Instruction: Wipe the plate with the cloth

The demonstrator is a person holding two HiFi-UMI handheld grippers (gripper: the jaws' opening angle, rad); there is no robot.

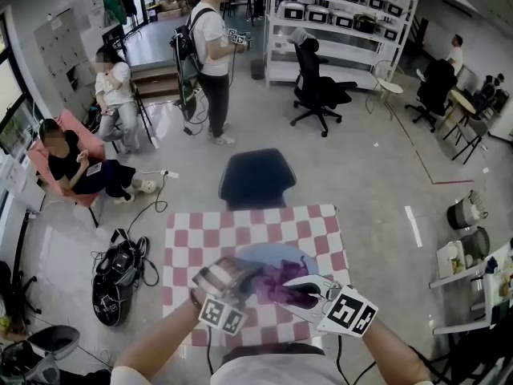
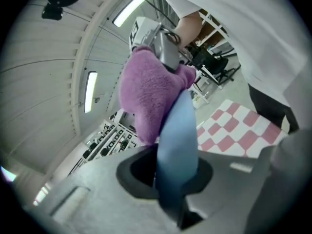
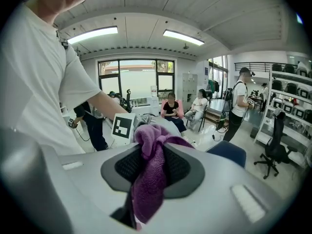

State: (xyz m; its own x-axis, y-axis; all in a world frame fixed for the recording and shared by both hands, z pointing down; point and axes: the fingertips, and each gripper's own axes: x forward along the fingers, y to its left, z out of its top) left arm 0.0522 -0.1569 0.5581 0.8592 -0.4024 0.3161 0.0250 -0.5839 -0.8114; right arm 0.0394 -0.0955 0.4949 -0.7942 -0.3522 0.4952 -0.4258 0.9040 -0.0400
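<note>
Head view puts the pale blue plate (image 1: 268, 257) over the near half of the red and white checked table (image 1: 192, 247), with the purple cloth (image 1: 282, 283) bunched against its near right side. Left gripper view meets the plate (image 2: 178, 145) edge-on, its rim running down between the jaws of the left gripper (image 2: 168, 179), which are clamped tight on it. The cloth (image 2: 146, 91) lies pressed against the plate's left face, and the right gripper (image 2: 161, 43) sits above it, holding its upper end. Right gripper view has the right gripper (image 3: 146, 172) with its jaws squeezed closed on a thick fold of the cloth (image 3: 153, 140), which bulges above them and hangs below. A marker cube (image 3: 123, 126) on the left gripper stands just behind the cloth. From the head, the left gripper (image 1: 240, 273) and right gripper (image 1: 298, 291) are close together at the plate. A dark chair (image 1: 256, 179) is beyond the table's far edge, a black bag (image 1: 120, 283) lies on the floor to the left, and white shelves (image 1: 337, 14) stand well apart at the back
</note>
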